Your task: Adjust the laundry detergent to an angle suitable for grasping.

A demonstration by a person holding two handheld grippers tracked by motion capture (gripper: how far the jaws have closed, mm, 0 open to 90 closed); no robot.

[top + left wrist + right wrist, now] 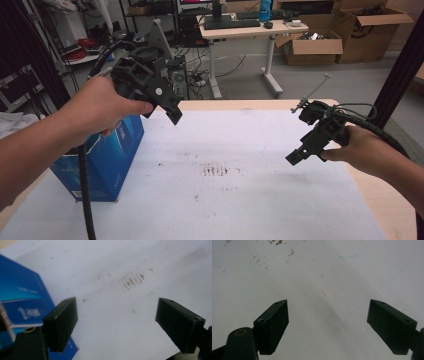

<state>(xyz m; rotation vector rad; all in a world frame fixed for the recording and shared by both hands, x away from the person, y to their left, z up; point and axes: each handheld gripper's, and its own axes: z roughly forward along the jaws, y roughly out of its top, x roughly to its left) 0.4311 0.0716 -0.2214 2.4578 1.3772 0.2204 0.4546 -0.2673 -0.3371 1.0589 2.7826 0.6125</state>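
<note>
- Two black two-jaw grippers are held above a wooden table (385,200) covered by a white paper sheet (250,210), one in each of the person's hands.
- At the far left of the high view, a blue cardboard box with white lettering (107,162) stands upright on the sheet's left edge, near the table's left side.
- The left hand (102,107) holds the left gripper (172,107) in the air, above and just to the right of the blue box, tilted down toward the sheet; a black ribbed cable (85,200) hangs from it in front of the box.
- In the left gripper view, the left gripper (116,322) has its jaws spread wide with nothing between them (bare paper shows through the gap), and the blue box (20,297) lies at the left, partly behind the left jaw.
- A patch of brown smudges (217,171) marks the middle of the sheet, between the two grippers.
- The right hand (362,147) holds the right gripper (300,152) above the sheet's right part, well apart from the box, pointing down and leftward.
- In the right gripper view, the right gripper (328,322) also has its jaws wide apart and empty, over white paper with faint specks and a thin blue pen line (347,256).
</note>
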